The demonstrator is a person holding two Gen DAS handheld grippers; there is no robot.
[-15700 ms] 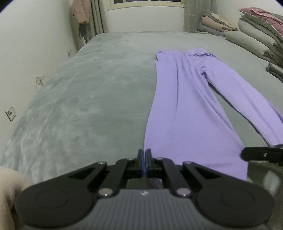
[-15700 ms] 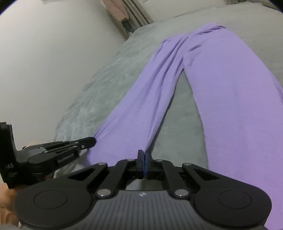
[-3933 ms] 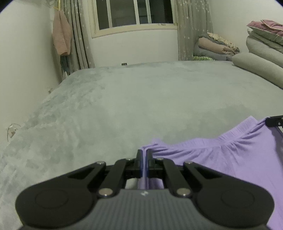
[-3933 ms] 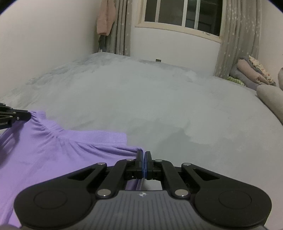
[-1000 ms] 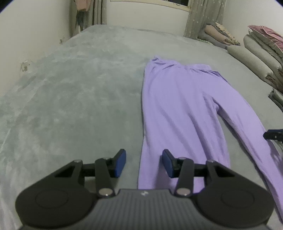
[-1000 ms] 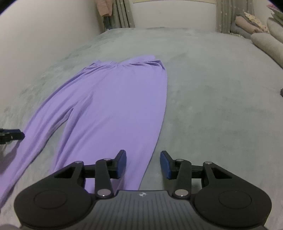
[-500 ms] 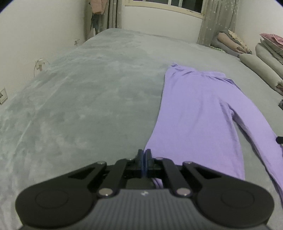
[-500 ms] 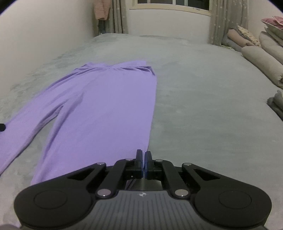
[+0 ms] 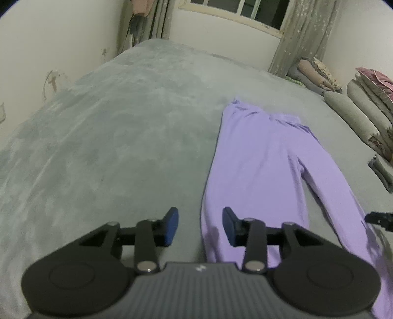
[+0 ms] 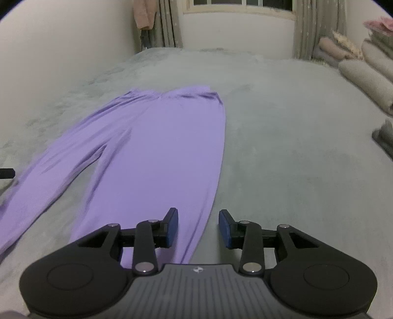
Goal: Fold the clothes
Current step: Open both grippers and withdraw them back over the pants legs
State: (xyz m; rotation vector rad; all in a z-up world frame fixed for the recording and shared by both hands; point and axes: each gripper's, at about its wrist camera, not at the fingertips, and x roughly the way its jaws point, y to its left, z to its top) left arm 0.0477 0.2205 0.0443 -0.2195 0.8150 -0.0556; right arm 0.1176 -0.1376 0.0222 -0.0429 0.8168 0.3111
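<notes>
Purple trousers [image 9: 258, 159] lie flat on the grey bed [image 9: 122, 135], waistband far, legs spread toward me. My left gripper [image 9: 200, 220] hovers over the outer edge of the left leg near its hem. Its jaws are opening, and the cloth edge lies below the gap, untouched by the pads. In the right wrist view the trousers [image 10: 159, 147] run the same way. My right gripper [image 10: 198, 220] hangs over the right leg's outer edge, jaws opening, with nothing pinched. Each view shows the other gripper's black tip at its side edge.
Stacked pillows and quilts [image 9: 363, 103] line the bed's right side, with folded grey items [image 9: 380, 169] nearer. A wall runs along the left, and a curtained window [image 10: 240, 5] stands at the far end. Grey bedding [image 10: 294, 147] spreads to both sides of the trousers.
Both grippers stood open a second ago and were shut at the leg ends half a second ago. Now both are apart again and drawn slightly back, with the cloth lying flat.
</notes>
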